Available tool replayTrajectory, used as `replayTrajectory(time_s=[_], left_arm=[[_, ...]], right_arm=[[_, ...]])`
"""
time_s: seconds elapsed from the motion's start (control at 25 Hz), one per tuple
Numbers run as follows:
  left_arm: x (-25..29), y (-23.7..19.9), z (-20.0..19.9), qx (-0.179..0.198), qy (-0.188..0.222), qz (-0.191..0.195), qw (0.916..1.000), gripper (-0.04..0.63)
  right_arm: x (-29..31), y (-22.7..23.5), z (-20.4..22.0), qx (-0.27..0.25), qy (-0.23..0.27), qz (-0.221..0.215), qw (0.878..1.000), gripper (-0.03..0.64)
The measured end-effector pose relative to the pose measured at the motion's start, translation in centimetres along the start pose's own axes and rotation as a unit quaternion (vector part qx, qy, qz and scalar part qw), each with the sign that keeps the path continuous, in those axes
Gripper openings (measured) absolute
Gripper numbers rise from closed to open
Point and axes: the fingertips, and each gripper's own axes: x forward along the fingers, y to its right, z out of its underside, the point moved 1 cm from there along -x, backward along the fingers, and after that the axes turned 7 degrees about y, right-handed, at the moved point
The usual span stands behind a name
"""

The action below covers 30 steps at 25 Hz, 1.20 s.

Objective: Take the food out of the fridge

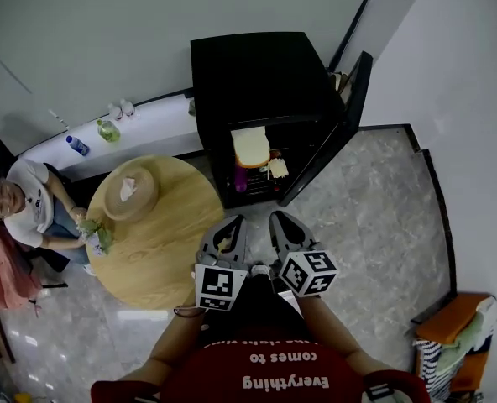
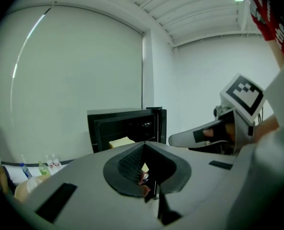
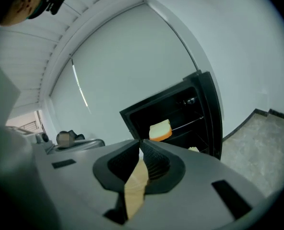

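Note:
The black fridge [image 1: 257, 74] stands with its door [image 1: 332, 133] swung open to the right. On its shelf lies a bread slice [image 1: 250, 147] [image 3: 160, 130], with a small pale food piece [image 1: 277, 168] and a purple bottle [image 1: 241, 180] below. Both grippers hang side by side in front of the fridge, pointing at it. My left gripper [image 1: 234, 219] [image 2: 144, 144] has its tips together, with a small yellow and red item [image 2: 143, 175] caught between the jaws. My right gripper [image 1: 278, 217] [image 3: 140, 141] is shut on a thin tan slice [image 3: 135, 186].
A round wooden table [image 1: 160, 250] with a wooden bowl [image 1: 129, 193] stands left of the grippers. A person [image 1: 26, 204] sits beyond it. A white counter [image 1: 152, 128] with bottles [image 1: 107, 130] runs left of the fridge. Orange and striped things [image 1: 454, 330] lie at the lower right.

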Motion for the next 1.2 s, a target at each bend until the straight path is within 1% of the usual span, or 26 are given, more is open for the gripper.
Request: replayTrajectory(time_s=[0.12,0.24,0.36,0.44,0.52,0.6,0.72,0.88,0.96,1.08,1.2], left_arm=[[2.2,-0.3,0.5,0.002,-0.008,-0.016,0.9998,0.006],[3.9,0.4,2.4,0.001,-0.011,-0.029,0.9995,0.006],[5.5,1.5,5.0,-0.003,-0.007,-0.027,0.9996,0.007],[6.2,2.3,7.0,-0.006,-0.01,-0.026,0.9996,0.007],[6.7,2.8,8.7,-0.008,-0.014,-0.026,0.9995,0.007],[7.1,3.3,10.3,-0.009,-0.016,-0.02,0.9996,0.008],[7.5,4.3,12.6,-0.001,-0.022,-0.006,0.9997,0.006],[7.9,5.0,14.8,0.002,-0.032,0.002,0.9995,0.006],[7.9,5.3,15.5,0.006,-0.039,0.007,0.9992,0.008],[8.0,5.7,16.7,0.012,-0.055,0.017,0.9983,0.007],[8.5,5.3,17.0,0.019,-0.059,0.018,0.9979,0.007]], right_arm=[[2.3,3.6,1.0,0.058,-0.018,0.007,0.998,0.015],[3.9,7.0,3.3,0.095,-0.034,0.013,0.995,0.064],[6.2,10.9,6.3,0.138,-0.041,0.017,0.989,0.103],[7.8,13.3,8.5,0.155,-0.049,0.018,0.987,0.125],[9.5,15.2,10.5,0.155,-0.058,0.018,0.986,0.162],[11.1,17.1,12.1,0.166,-0.06,0.023,0.984,0.175],[13.6,20.2,14.1,0.208,-0.051,0.035,0.976,0.19],[16.9,23.9,16.1,0.259,-0.033,0.043,0.964,0.212],[18.1,25.7,16.8,0.289,-0.019,0.058,0.955,0.216],[19.2,27.9,17.4,0.31,-0.008,0.08,0.947,0.216],[20.4,28.9,17.2,0.341,0.004,0.08,0.937,0.216]])
